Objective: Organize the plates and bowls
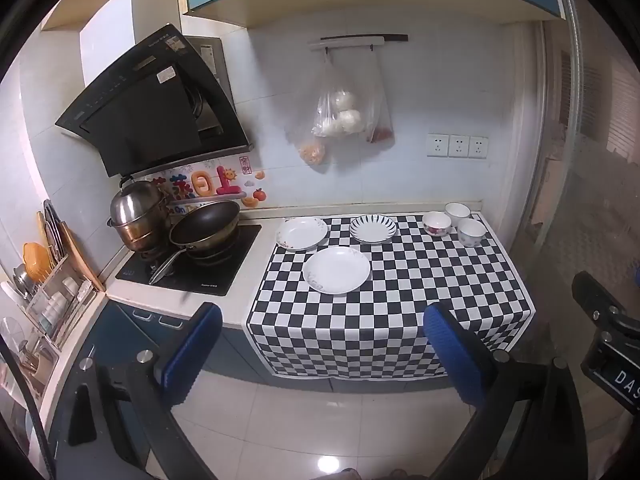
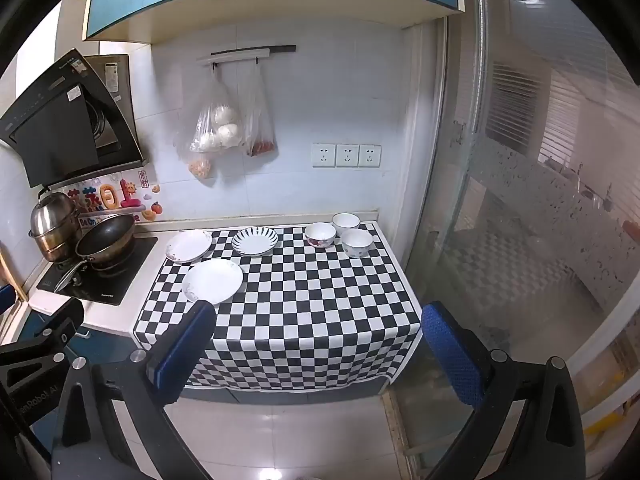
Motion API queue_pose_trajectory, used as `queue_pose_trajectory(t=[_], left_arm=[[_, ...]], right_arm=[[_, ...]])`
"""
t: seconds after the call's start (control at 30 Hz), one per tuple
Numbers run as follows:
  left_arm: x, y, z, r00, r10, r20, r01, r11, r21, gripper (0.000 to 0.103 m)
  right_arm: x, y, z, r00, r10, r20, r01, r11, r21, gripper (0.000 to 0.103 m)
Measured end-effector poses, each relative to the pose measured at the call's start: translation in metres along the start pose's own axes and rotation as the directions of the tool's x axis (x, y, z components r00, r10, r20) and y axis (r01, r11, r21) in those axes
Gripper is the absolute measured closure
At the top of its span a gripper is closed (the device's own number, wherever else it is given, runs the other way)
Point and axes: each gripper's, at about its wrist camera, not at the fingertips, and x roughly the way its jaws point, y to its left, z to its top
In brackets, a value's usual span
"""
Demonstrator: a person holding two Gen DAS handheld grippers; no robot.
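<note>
Nothing stacked yet: three plates lying apart on the checkered cloth [image 1: 400,280] — near white plate [image 1: 336,270], floral plate [image 1: 302,233], striped plate [image 1: 373,229]; three bowls [image 1: 456,222] clustered at far right corner, separate. All sorting apparently left. Left gripper [image 1: 322,346] and right gripper [image 2: 318,350] both spread fully wide, empty, short of the counter, touching nothing.

Both the left tongs [image 1: 322,344] and the right tongs [image 2: 320,344] are held side by side, tilted downward, blue-padded jaws spread wide and empty.
</note>
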Motion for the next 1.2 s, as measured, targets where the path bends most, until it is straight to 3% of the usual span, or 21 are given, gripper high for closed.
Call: queue_pose_trajectory(t=[1.2], left_arm=[[0.0023,-0.0081,-0.0023,1.000,-0.008,-0.011,0.008,1.000,0.000,0.000]], right_arm=[[0.0022,-0.0067,-0.0014,1.000,-0.006,-0.003,0.006,1.000,0.008,0.000]])
